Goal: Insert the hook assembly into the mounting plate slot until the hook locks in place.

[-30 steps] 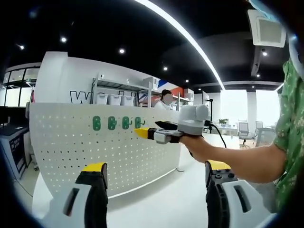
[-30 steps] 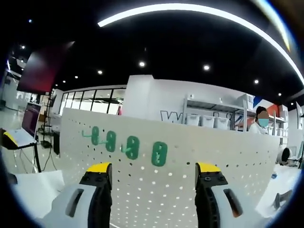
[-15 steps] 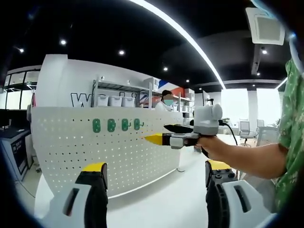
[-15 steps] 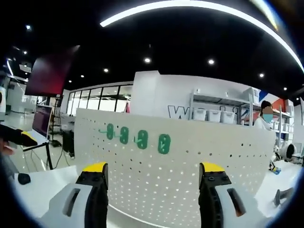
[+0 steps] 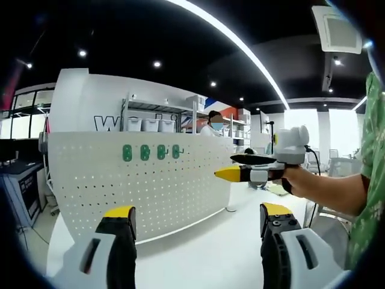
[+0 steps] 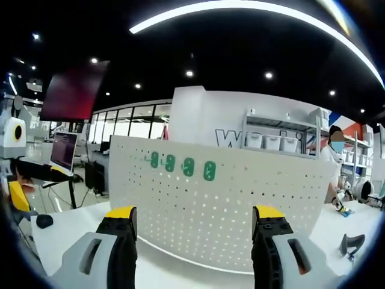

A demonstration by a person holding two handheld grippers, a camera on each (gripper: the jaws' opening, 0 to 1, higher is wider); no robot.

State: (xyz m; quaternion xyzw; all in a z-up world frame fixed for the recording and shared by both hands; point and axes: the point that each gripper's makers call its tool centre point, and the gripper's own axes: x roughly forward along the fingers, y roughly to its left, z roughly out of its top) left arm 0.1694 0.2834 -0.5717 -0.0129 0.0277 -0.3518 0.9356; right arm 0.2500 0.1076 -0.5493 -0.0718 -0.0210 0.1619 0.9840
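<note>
Pulled away from the white pegboard (image 5: 144, 180), the right gripper (image 5: 231, 174) now hangs well clear of it to the right in the left gripper view, held in a person's hand (image 5: 298, 179), its yellow-tipped jaws close together with nothing between them. Four green hooks (image 6: 183, 165) sit in a row near the board's top edge. The left gripper (image 5: 195, 220) hovers above the white table (image 5: 198, 253), jaws apart and empty.
</note>
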